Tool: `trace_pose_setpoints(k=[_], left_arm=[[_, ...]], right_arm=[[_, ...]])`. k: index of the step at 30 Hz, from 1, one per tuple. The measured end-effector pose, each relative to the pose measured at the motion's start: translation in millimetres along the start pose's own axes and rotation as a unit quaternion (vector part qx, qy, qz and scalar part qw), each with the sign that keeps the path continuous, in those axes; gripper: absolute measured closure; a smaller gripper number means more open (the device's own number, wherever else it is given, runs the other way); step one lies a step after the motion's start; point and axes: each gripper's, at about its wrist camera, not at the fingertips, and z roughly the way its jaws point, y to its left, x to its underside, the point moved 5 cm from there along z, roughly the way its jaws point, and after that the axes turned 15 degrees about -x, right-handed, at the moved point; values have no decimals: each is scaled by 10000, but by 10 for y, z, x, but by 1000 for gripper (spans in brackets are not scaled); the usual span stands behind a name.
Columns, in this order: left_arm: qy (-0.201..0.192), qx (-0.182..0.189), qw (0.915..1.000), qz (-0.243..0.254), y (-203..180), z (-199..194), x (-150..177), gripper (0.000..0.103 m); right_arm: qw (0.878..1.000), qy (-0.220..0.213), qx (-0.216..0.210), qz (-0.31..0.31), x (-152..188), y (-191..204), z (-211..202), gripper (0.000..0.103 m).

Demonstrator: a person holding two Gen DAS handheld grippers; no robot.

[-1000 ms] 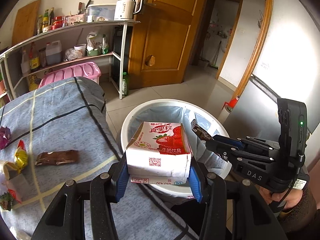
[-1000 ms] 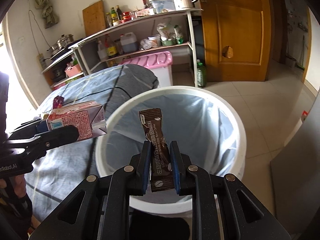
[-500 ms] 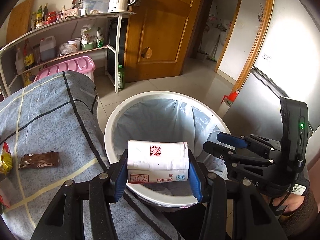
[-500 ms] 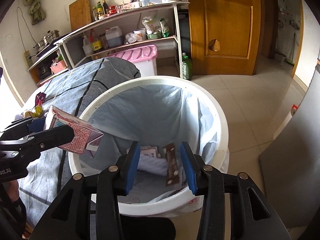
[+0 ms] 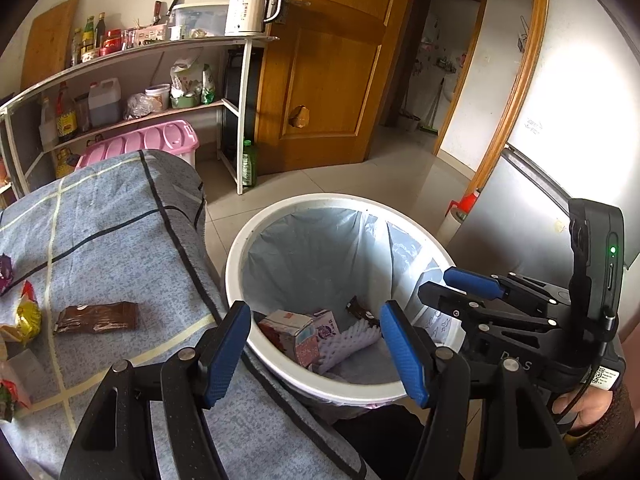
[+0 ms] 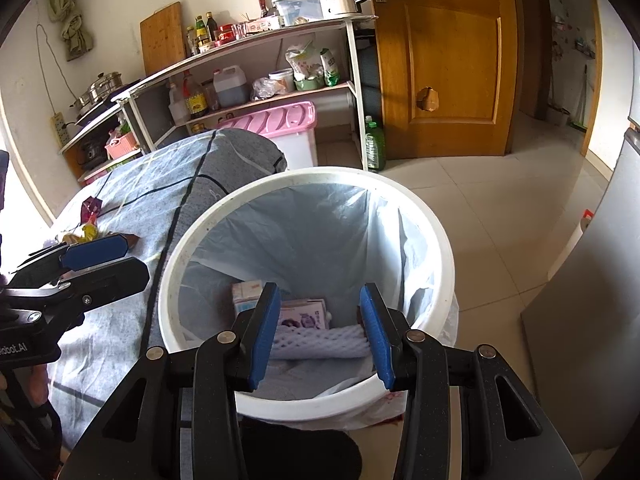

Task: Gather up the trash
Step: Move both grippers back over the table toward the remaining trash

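I hold my left gripper (image 5: 316,350) over the near rim of a white trash bin (image 5: 280,208) lined with a pale bag; its jaws are opening with nothing between them. My right gripper (image 6: 320,334) hangs spread and empty over the same bin. Inside lie a pink drink carton (image 5: 294,330), white foam netting (image 6: 320,346) and a brown wrapper (image 5: 360,312). Another brown wrapper (image 5: 96,317) lies on the grey-clothed counter (image 5: 120,220).

Bin (image 5: 280,208) on floor, just right of table (image 5: 100,208). In bin: carton (image 5: 292,330), foam net (image 5: 352,342) beside it, wrapper (image 5: 360,312) behind net. On table, left of bin: flat wrapper (image 5: 98,317), crumpled packets (image 5: 24,316) farther left. Shelf unit (image 5: 160,80) behind table, storage box (image 5: 160,142) under it.
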Motion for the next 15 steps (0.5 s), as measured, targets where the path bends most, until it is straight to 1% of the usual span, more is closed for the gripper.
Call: trace_pose_setpoints(k=[6, 9, 15], left_arm=[[-178, -182, 9995, -166, 239, -206, 23, 36], [-251, -278, 9989, -278, 411, -312, 60, 36], [-315, -582, 9962, -563, 814, -482, 164, 36]], right_arm=[[9997, -55, -187, -119, -16, 229, -8, 60], [9994, -67, -307, -172, -23, 358, -8, 60], [9973, -84, -611, -388, -31, 703, 31, 60]])
